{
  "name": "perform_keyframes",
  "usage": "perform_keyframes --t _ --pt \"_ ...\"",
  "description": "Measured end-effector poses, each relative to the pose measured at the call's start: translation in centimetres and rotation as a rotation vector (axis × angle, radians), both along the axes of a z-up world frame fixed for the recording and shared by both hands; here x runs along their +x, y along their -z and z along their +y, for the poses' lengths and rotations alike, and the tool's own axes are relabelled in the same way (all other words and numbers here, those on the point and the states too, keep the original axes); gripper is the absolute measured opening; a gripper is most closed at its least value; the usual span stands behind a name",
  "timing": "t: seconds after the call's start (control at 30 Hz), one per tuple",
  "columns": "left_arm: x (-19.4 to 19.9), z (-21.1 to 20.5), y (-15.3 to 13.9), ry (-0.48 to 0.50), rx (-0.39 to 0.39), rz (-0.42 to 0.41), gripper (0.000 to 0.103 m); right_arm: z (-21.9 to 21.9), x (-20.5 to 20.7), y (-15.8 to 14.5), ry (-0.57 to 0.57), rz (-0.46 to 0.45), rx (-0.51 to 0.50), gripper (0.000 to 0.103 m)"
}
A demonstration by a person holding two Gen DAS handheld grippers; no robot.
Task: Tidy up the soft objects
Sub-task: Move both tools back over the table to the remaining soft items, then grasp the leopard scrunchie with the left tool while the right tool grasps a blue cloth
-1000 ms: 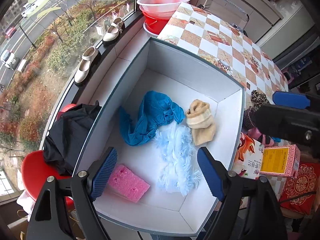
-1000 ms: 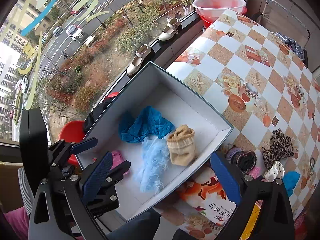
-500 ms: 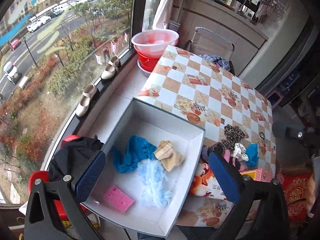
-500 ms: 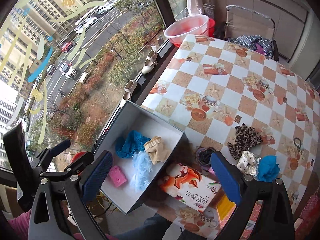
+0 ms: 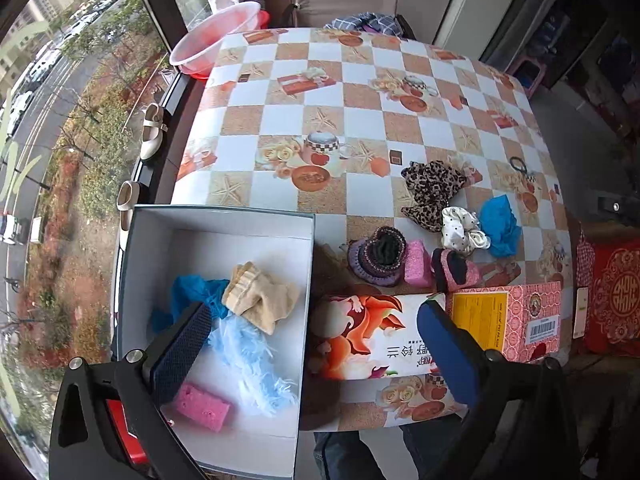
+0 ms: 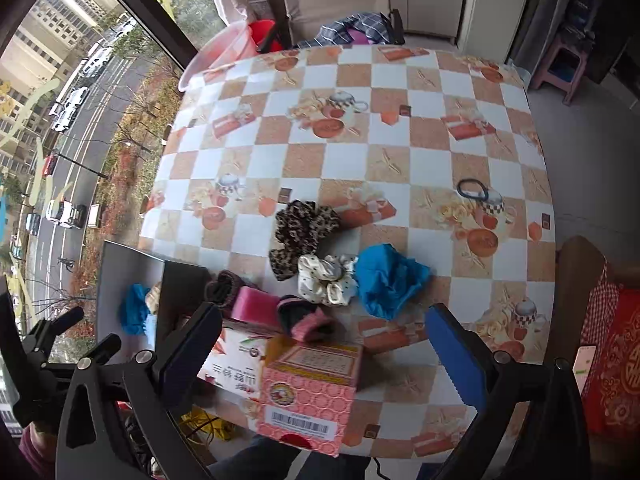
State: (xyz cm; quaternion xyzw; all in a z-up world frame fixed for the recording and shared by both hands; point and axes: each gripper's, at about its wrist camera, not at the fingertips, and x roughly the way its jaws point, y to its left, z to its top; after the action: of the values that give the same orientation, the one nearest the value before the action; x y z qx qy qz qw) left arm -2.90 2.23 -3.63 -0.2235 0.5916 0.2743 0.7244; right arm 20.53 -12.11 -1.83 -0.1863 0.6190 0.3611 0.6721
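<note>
A white box (image 5: 224, 213) at the table's left edge holds a blue cloth (image 5: 188, 290), a beige sock (image 5: 260, 300), a pale blue feathery piece (image 5: 248, 354) and a pink sponge (image 5: 202, 402). My left gripper (image 5: 312, 344) hangs open and empty above the box's right wall. On the table lie a leopard scrunchie (image 6: 304, 224), a white dotted scrunchie (image 6: 326, 280), a blue cloth (image 6: 386, 280), a pink sponge (image 6: 256, 304), a purple knit sock (image 6: 220, 284) and a pink sock (image 6: 308, 320). My right gripper (image 6: 324, 336) is open above the near end of that pile, holding nothing.
A tissue pack (image 5: 368, 336) and a pink carton (image 6: 308, 392) lie at the table's near edge. A black hair tie (image 6: 472, 190) rests further right. A pink basin (image 5: 216, 36) stands beyond the far left corner. A person's legs show below the table edge.
Both grippers have pulled up and away from the box toward the right, and both have rolled. The left jaws have spread wider. The pile of soft things now fills the right wrist view.
</note>
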Motion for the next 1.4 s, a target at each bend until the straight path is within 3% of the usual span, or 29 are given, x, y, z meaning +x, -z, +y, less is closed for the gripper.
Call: perform_keyframes --t 0.1,0.3,0.63,0.73,0.8,0.9,1.0,1.13,1.4 --pt "3.4 -0.4 2.2 0.038 -0.019 0.061 0.103 -0.8 1.6 3.8 0.001 0.027 -0.074 0.102" --pt "10.8 -0.1 4.5 0.1 -0.004 0.084 0.103 -1.5 4.0 10.9 0.007 0.063 -0.188 0.102" --pt "21.0 0.6 12.7 0.132 -0.059 0.187 0.103 -1.0 6.7 19.1 0.024 0.096 -0.272 0.102" --pt "22.3 0.7 14.8 0.133 -0.067 0.217 0.103 -3.5 8.6 19.5 0.064 -0.002 -0.343 0.102" --pt "22.7 0.9 15.8 0.118 -0.079 0.225 0.103 -6.1 10.6 19.3 0.141 -0.003 -0.356 0.102" --pt "23.1 1.2 16.8 0.096 -0.086 0.229 0.103 -8.4 11.9 18.2 0.195 0.059 -0.247 0.102" --pt "23.7 1.2 17.7 0.093 -0.087 0.249 0.103 -8.0 11.9 17.8 0.169 0.067 -0.197 0.102" --pt "24.1 1.0 18.8 0.11 -0.072 0.283 0.103 -7.0 12.4 18.5 0.161 0.003 -0.22 0.102" --pt "24.5 1.5 19.7 0.113 -0.073 0.285 0.103 -6.6 13.0 20.8 0.142 0.004 -0.267 0.102"
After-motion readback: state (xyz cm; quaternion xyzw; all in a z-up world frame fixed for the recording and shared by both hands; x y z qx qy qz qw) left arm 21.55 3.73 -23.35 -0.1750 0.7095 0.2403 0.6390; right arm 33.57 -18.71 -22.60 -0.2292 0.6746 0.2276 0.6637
